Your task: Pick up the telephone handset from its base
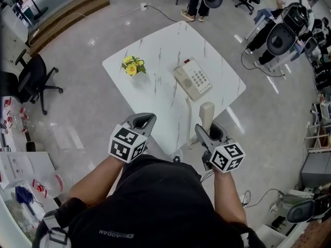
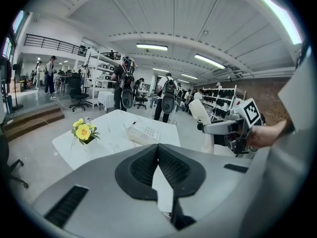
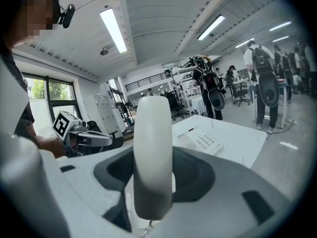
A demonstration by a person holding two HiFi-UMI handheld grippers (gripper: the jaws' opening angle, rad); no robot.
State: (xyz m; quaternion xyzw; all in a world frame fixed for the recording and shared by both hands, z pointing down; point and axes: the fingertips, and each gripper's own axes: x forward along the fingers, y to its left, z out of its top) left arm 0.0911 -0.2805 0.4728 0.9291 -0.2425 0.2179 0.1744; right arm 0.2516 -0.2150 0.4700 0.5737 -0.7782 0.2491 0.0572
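Closest to me, item one: black shirt (image 1: 150, 200) and both forearms, filling the lower part of the head view. Item two: left gripper (image 1: 143, 119), jaws brought together at the tips with nothing between them, hanging over the near-left edge of the table (image 1: 155, 107). Item three: right gripper (image 1: 210, 132), jaws clamped on the lower end of the cream handset (image 1: 207, 112), which stands nearly upright, lifted clear of its cradle and just outside the table's near-right edge. Item four: telephone base (image 1: 194, 79), keypad up, lying right of the tabletop's middle, set in from the right corner and well apart from the handset. Item five: yellow flowers (image 1: 133, 66), near the table's left corner, well apart from the base. Bare marble lies between flowers, base and the near corner, which points at me between the two grippers. Grey floor (image 1: 93, 112) runs open along all four table edges. Item six: office chair (image 1: 33, 81), well off to the left. Item seven: standing person (image 1: 195, 1) beyond the far corner.
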